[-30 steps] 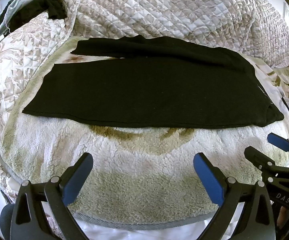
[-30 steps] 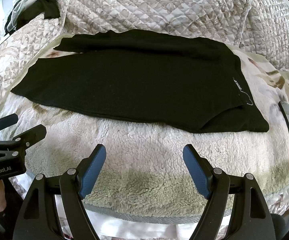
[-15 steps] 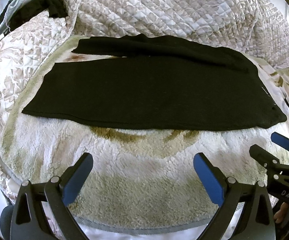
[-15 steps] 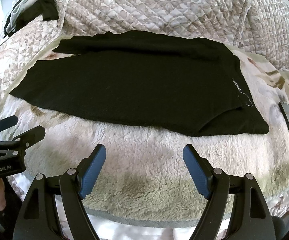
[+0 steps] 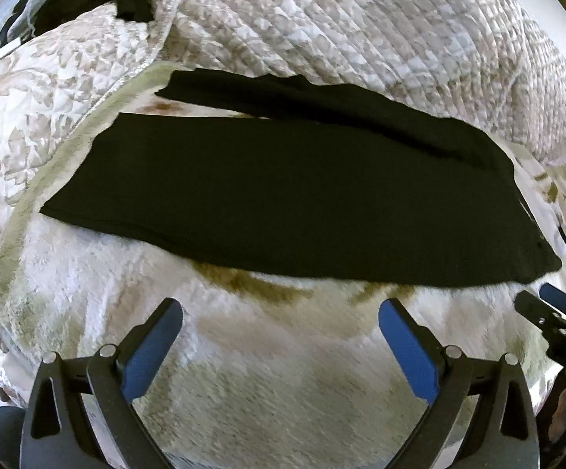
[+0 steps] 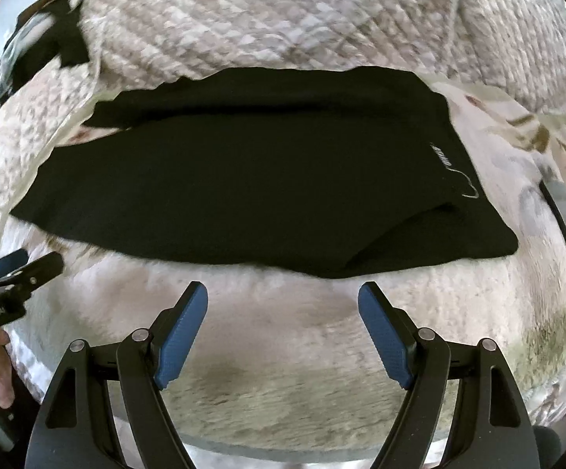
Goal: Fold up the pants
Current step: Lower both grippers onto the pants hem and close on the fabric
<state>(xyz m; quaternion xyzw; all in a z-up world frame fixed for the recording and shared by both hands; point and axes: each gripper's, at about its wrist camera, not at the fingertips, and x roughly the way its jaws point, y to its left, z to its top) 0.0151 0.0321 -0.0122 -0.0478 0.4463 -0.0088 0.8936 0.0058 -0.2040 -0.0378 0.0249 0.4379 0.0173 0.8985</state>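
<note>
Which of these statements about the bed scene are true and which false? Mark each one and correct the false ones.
1. The black pants lie spread out on the fleece blanket. True.
2. The left gripper is clamped on the pants. False: it is open and holds nothing, short of the cloth.
3. The right gripper is open. True.
4. The pants are rolled into a ball. False: they lie flat.
5. A quilted cover is bunched behind the pants. True.

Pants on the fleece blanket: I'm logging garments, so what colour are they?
Plain black pants with a small white mark near one end, clearest in the right wrist view.
</note>
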